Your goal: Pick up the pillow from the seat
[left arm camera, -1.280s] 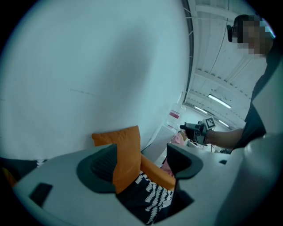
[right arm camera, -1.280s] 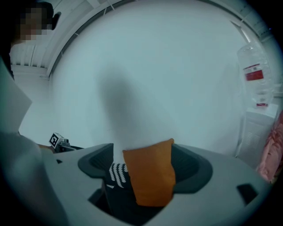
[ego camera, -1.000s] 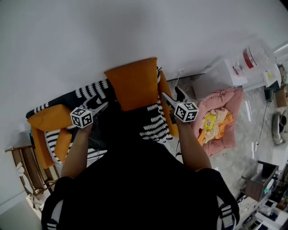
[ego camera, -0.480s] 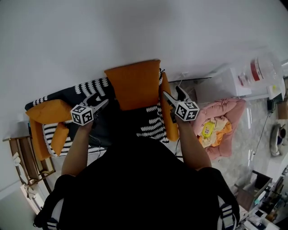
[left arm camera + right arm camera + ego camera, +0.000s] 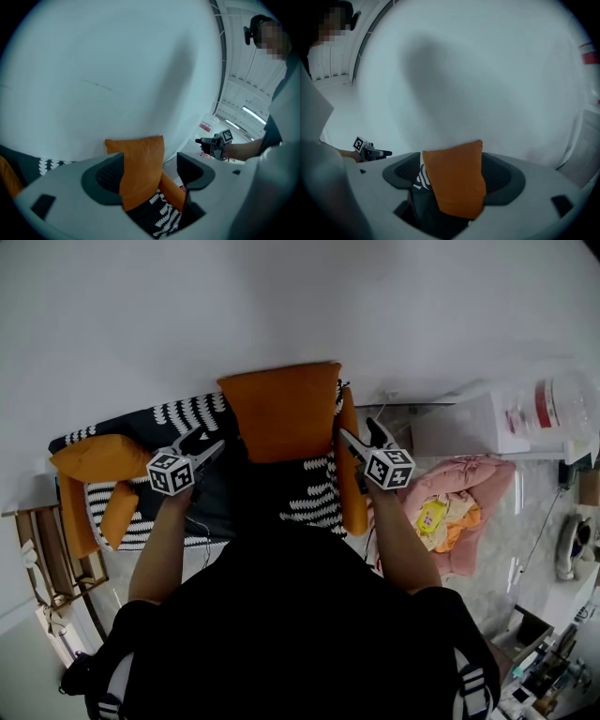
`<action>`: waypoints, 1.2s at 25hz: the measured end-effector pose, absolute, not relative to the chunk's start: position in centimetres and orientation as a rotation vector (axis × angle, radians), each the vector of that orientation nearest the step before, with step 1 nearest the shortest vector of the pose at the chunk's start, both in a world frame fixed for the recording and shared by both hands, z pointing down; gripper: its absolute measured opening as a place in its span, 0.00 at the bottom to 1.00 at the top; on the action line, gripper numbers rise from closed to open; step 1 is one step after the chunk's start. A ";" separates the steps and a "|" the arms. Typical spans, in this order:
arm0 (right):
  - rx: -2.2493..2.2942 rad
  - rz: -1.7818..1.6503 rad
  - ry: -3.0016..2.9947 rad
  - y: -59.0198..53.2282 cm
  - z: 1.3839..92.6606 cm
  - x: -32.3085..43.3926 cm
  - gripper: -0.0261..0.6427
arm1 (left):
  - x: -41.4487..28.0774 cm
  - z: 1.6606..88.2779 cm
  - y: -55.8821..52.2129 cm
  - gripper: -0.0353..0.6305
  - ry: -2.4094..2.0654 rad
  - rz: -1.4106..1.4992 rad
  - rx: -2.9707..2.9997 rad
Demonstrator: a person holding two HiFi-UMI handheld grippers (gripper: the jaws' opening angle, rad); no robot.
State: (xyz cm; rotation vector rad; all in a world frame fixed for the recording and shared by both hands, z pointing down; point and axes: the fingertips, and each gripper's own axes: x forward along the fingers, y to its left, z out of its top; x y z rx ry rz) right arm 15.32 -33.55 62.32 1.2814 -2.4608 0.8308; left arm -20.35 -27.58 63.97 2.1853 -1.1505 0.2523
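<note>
An orange square pillow [image 5: 281, 413] stands upright at the back edge of the seat [image 5: 314, 493], leaning flat against a plain white wall [image 5: 281, 306]. It sits nearer the seat's right end than its left. The seat is covered in black cloth with white leaf-like stripes. A long orange arm cushion [image 5: 352, 488] runs along the seat's right edge, just beside the pillow's right side.

A person in a dark top [image 5: 291, 634] looks down from above with both forearms reaching toward the pillow. The left gripper [image 5: 208, 448] hangs over the seat just left of the pillow's lower left corner, angled toward it. Its jaws are spread apart and hold nothing; in the left gripper view the pillow shows through the gap, farther off. The right gripper [image 5: 358, 434] is at the pillow's lower right corner, above the arm cushion. Its jaws are also released and wide, and the right gripper view frames the pillow between them. Whether either jaw tip brushes the fabric cannot be told. Each gripper carries a cube with black and white square markers.

At the seat's left end lie two more orange cushions [image 5: 89, 460], one resting on the arm and one lower on the striped cover. Beyond that end stands a wooden rack [image 5: 42, 559]. On the pale floor to the right of the seat lies a pink padded bed [image 5: 469, 488] with yellow and orange cloth items heaped in it.
</note>
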 end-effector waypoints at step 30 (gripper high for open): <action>1.185 0.986 -2.386 -40.1 70.1 14.8 0.66 | -20.1 70.6 -33.1 0.59 -1.227 0.211 2.014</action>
